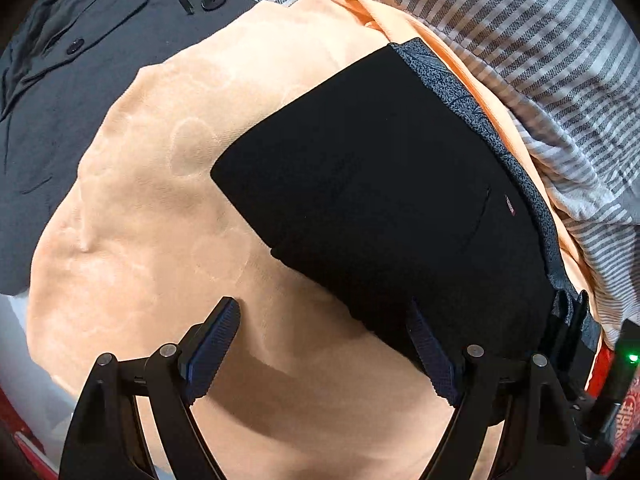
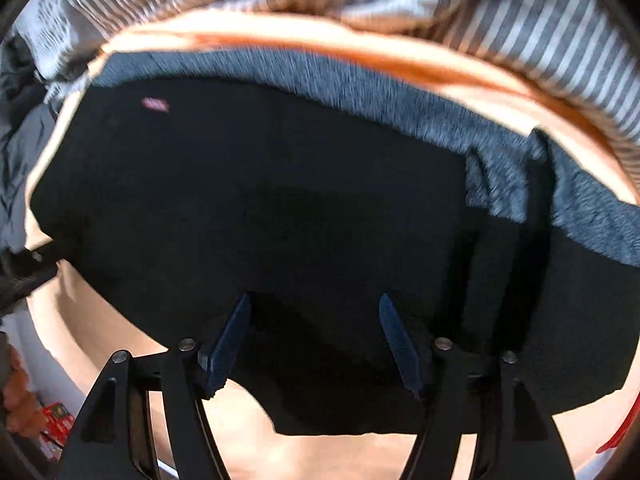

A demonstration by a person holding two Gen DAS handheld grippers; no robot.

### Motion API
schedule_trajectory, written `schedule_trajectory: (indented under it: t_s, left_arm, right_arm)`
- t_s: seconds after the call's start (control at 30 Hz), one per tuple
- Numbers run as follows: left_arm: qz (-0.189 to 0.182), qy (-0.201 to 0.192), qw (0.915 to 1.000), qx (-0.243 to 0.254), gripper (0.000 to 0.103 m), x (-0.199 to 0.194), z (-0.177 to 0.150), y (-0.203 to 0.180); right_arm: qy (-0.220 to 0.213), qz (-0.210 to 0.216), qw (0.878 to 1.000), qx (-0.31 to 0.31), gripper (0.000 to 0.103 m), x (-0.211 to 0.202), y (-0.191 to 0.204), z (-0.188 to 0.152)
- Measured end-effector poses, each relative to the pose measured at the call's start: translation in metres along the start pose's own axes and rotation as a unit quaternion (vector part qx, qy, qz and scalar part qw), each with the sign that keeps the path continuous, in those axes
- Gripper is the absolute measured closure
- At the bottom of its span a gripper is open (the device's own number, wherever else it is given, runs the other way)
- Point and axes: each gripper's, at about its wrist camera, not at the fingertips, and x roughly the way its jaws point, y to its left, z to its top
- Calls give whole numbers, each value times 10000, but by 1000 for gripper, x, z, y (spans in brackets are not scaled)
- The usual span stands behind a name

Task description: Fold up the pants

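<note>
A peach-coloured blanket [image 1: 152, 208] with a faint pattern of pale rings covers the work surface; whether a bed or a bench lies beneath it cannot be told. Grey-and-white striped bedding [image 1: 520, 40] is bunched along the edge farthest from both pairs of tongs, and a dark buttoned garment [image 1: 60, 92] lies far off to the left of the left tongs.

The black pants [image 1: 380, 184] lie flat on the blanket as a compact, roughly rectangular bundle. A speckled blue-grey waistband lining [image 1: 472, 92] shows along the far edge, and a small pink label [image 1: 510, 205] sits near it. A belt loop crosses the lining in the right wrist view.

The left tongs [image 1: 324, 320] point down with their arms spread wide and nothing between them. One finger hangs over bare blanket, the other over the near edge of the pants. The right tongs [image 2: 314, 312] also point down, arms apart and empty, directly above the near part of the bundle. That view is blurred. A hand shows at its lower left corner.

Judging by the short, layered shape, at least one fold already looks done, and the legs appear doubled up over the seat. What seems left is either a last fold across the bundle or a smoothing of its uneven near edge.
</note>
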Motion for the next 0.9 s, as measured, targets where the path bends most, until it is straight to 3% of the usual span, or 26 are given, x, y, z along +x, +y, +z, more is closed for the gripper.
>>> schedule_trajectory:
  t_s: [0.17,0.3,0.5,0.77,0.9]
  left_arm:
    - [-24,32,10000,29,18,6,4,-2]
    - [-97,20,9999,17,18,8,6,-8]
    - [-934,-101,9955,-151,18,7,8,-10]
    - [-1531,-250,9871,-396,18,11,19,-8]
    - [-1964,-369,9777,-645,18,7,20,-5]
  right_arm:
    - [-6,299,9989,347,23,6,-8,-2]
    - [48,264,9992,295,20,10,-3,0]
    - [-14,302,9993,228,18,11,-3,-6]
    - [-61,381,9991,162,10,13,5,-10]
    - [-104,403,9991,109,6,15,11,-13]
